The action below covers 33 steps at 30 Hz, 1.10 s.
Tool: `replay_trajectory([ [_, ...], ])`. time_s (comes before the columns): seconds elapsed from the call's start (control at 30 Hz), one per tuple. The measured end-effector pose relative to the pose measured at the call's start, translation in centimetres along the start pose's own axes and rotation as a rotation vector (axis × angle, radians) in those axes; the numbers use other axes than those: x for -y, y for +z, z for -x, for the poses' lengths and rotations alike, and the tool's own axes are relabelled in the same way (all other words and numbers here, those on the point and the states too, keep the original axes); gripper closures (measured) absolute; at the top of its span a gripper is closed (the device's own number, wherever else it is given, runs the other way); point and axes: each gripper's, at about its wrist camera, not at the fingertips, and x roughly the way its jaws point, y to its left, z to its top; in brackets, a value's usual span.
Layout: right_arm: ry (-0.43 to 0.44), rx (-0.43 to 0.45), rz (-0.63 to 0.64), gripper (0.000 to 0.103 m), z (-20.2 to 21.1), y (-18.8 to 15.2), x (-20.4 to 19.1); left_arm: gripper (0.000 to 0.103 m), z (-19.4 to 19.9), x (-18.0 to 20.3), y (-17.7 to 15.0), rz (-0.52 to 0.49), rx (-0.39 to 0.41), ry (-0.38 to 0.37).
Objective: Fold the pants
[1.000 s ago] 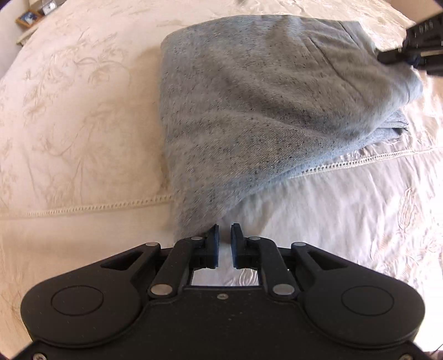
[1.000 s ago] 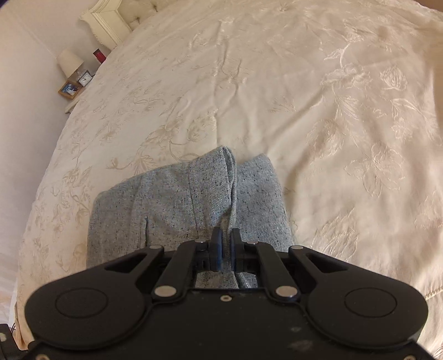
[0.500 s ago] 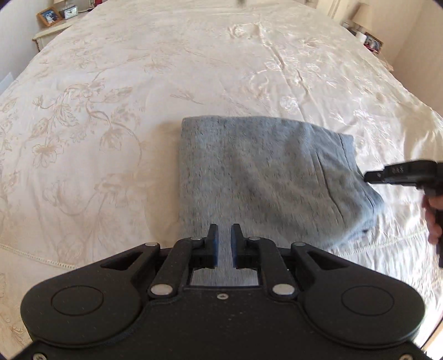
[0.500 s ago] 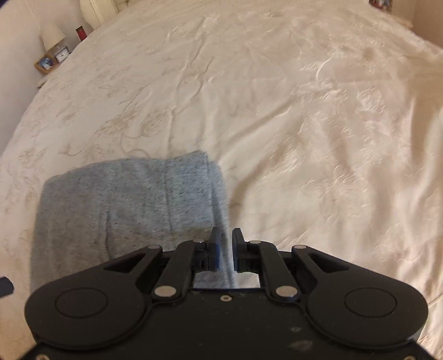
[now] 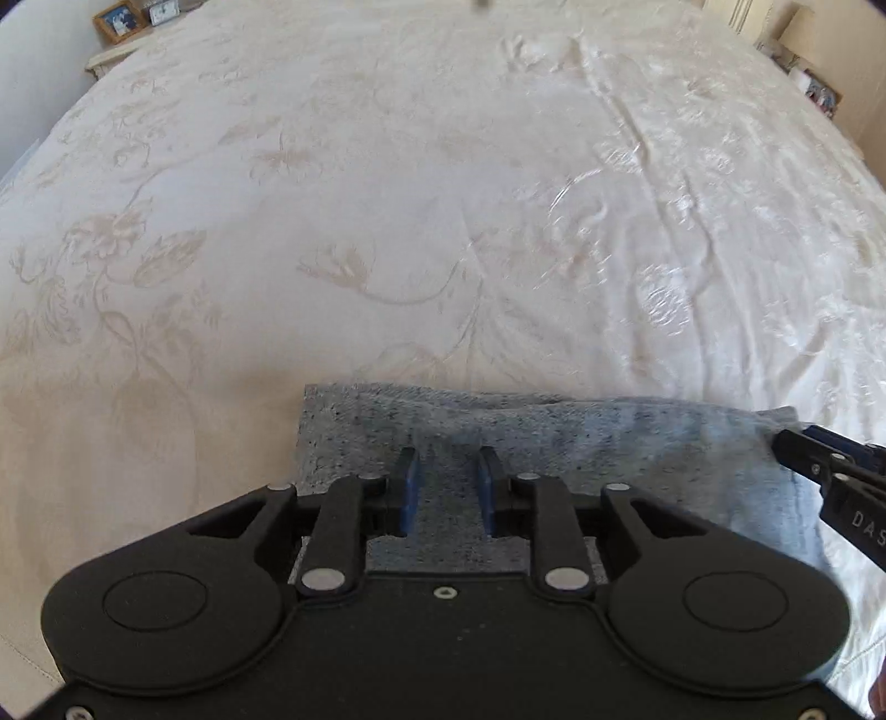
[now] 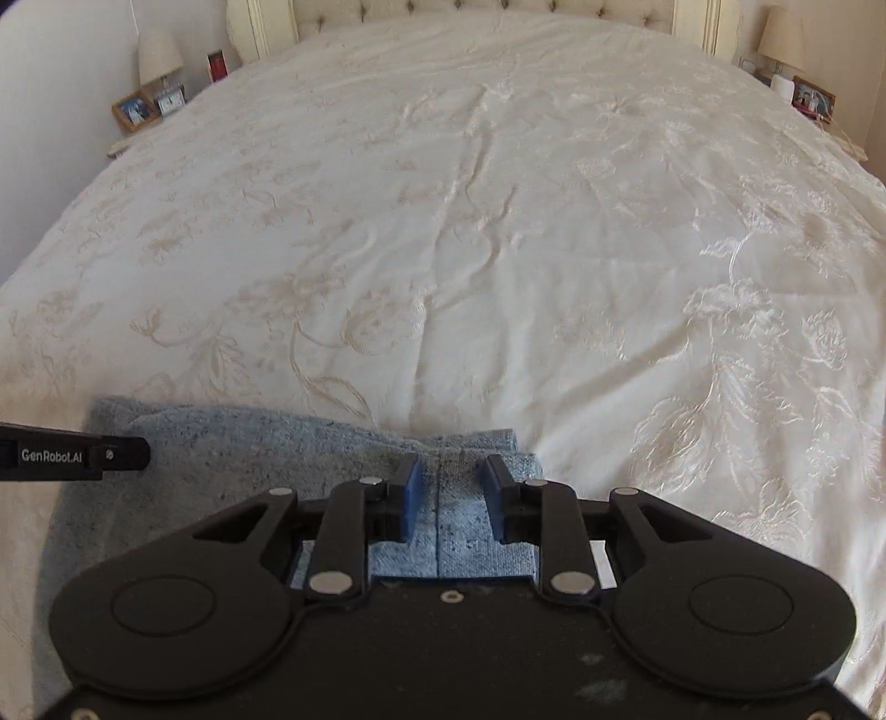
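The grey flecked pants (image 5: 554,437) lie folded into a flat bundle on the cream bedspread (image 5: 387,221), near its front edge. My left gripper (image 5: 446,482) hovers over the bundle's left part, fingers apart, with only cloth showing below the gap. In the right wrist view the pants (image 6: 249,448) fill the lower left, a seam running up between the fingers. My right gripper (image 6: 448,487) is open above the bundle's right end and holds nothing. Each gripper shows in the other's view: the right gripper (image 5: 792,443) at the pants' right edge, the left gripper (image 6: 141,451) at their left.
The embroidered bedspread (image 6: 498,249) stretches far ahead to a tufted headboard (image 6: 470,8). A bedside table with a lamp (image 6: 158,55) and photo frames (image 6: 133,111) stands at the left. Another lamp (image 6: 781,33) stands at the right.
Both grippers went from nearly shut at the cloth to open. The views swung up toward the headboard, and the folded pants now lie flat low in both views.
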Motion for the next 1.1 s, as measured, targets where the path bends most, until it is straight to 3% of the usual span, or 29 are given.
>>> replay_trajectory([
  [0.2, 0.010, -0.041, 0.032, 0.072, -3.1, -0.9, -0.1, 0.065, -3.2, -0.2, 0.0, -0.026, -0.061, -0.007],
  [0.3, 0.006, -0.046, 0.027, 0.073, -3.7, -0.6, -0.4, 0.066, -3.5, 0.8, 0.2, -0.077, -0.063, 0.026],
  [0.47, -0.006, -0.027, 0.058, 0.073, -3.7, -0.7, -0.4, 0.066, -3.1, 1.2, -0.2, -0.066, -0.045, 0.046],
  [0.6, 0.031, -0.017, 0.027, 0.073, -2.0, -0.2, 0.7, 0.066, -0.8, 0.4, -0.3, -0.040, -0.017, 0.008],
  [0.77, 0.081, 0.085, 0.002, 0.072, 3.7, -1.3, 1.3, 0.067, 4.7, 0.0, -2.1, -0.039, 0.089, 0.060],
  [0.83, 0.094, 0.084, 0.007, 0.072, 5.2, -2.5, 1.2, 0.066, 6.4, 0.1, -3.5, -0.058, 0.114, 0.056],
  [0.97, 0.055, 0.040, 0.093, 0.072, 6.5, -5.9, -0.2, 0.064, 7.2, 1.6, -6.9, -0.135, 0.082, 0.040],
  [1.1, 0.001, 0.006, 0.219, 0.070, 6.1, -9.0, -1.8, 0.063, 5.0, 3.3, -9.7, -0.203, -0.033, 0.044],
])
